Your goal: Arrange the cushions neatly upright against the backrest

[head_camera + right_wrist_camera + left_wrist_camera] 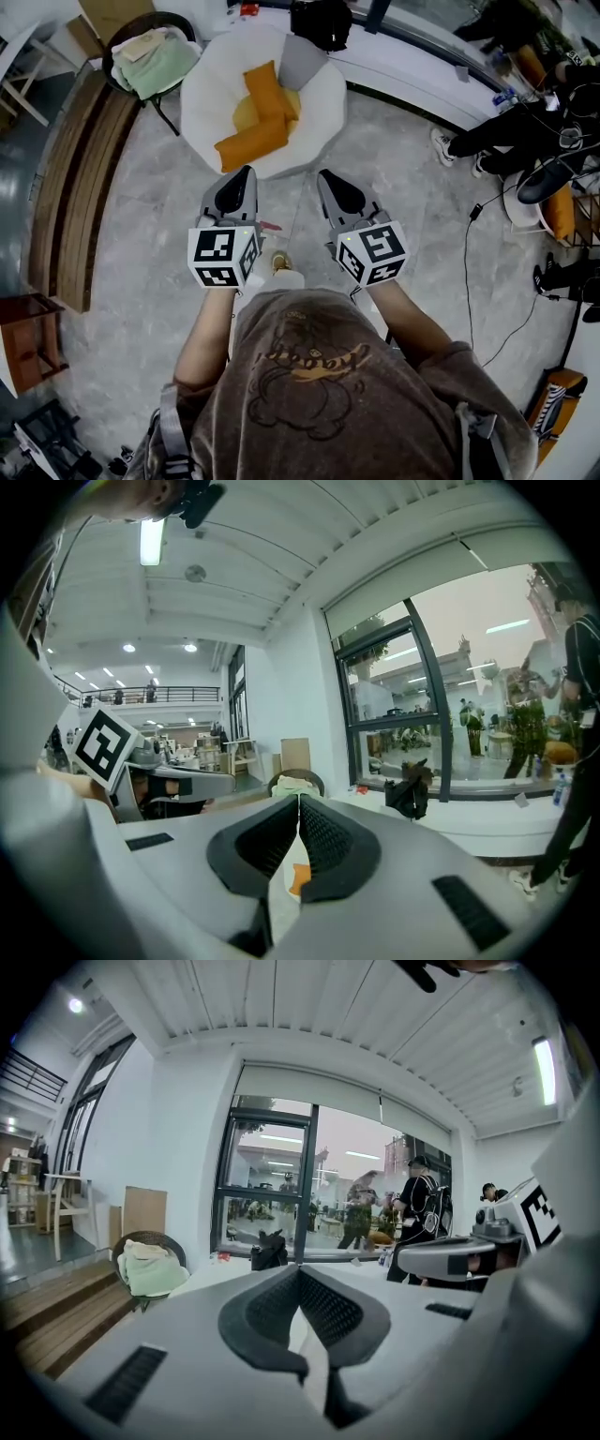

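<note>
A white round seat [202,98] stands on the floor ahead of me in the head view. On it lie two long orange cushions, one near the middle [270,90] and one across the front [251,143], over a yellow cushion [242,114]. A grey cushion [302,62] leans at the back. My left gripper [247,172] and right gripper [323,175] hover side by side just short of the seat's front edge, both shut and empty. The left gripper view shows its shut jaw tips [300,1269]. The right gripper view shows its own [299,799], with a bit of orange cushion [298,877] below.
A wicker chair with a green blanket [155,58] stands at the back left, beside wooden steps [73,187]. A black bag [321,21] sits on a white ledge behind the seat. Seated people [511,141] and a floor cable [469,272] are to the right.
</note>
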`<state>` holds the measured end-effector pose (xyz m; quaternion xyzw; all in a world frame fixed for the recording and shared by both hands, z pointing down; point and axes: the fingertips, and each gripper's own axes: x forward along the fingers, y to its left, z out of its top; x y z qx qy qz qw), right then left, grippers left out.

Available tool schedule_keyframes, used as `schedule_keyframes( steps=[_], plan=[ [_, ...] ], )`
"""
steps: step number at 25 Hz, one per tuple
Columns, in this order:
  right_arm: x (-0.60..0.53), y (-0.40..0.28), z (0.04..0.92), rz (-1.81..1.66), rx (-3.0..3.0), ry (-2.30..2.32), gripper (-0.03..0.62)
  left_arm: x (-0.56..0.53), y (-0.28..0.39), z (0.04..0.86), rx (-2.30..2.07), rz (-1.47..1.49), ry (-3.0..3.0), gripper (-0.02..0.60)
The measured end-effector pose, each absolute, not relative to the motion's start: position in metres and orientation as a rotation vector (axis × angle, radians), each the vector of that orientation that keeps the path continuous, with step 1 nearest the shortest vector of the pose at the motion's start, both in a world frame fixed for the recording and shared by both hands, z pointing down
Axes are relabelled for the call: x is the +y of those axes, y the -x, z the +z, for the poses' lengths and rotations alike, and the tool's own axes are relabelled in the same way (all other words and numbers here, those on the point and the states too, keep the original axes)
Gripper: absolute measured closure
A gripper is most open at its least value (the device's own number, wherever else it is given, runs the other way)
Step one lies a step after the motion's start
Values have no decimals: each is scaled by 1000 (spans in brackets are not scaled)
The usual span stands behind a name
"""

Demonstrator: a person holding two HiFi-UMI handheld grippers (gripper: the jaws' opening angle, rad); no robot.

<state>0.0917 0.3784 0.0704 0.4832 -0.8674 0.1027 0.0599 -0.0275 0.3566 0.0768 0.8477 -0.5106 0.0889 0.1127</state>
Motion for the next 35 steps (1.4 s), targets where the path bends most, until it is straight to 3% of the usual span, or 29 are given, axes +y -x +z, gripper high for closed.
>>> schedule_keyframes(
  steps=[18,35],
  plan=[
    [305,-96,74,310,-2609,-1511,572,285,29,82,-1470,258,-2504,577],
    [168,-114,85,339,-2633,-1424,572,160,16,92,-1535,274,-2434,577]
  ],
)
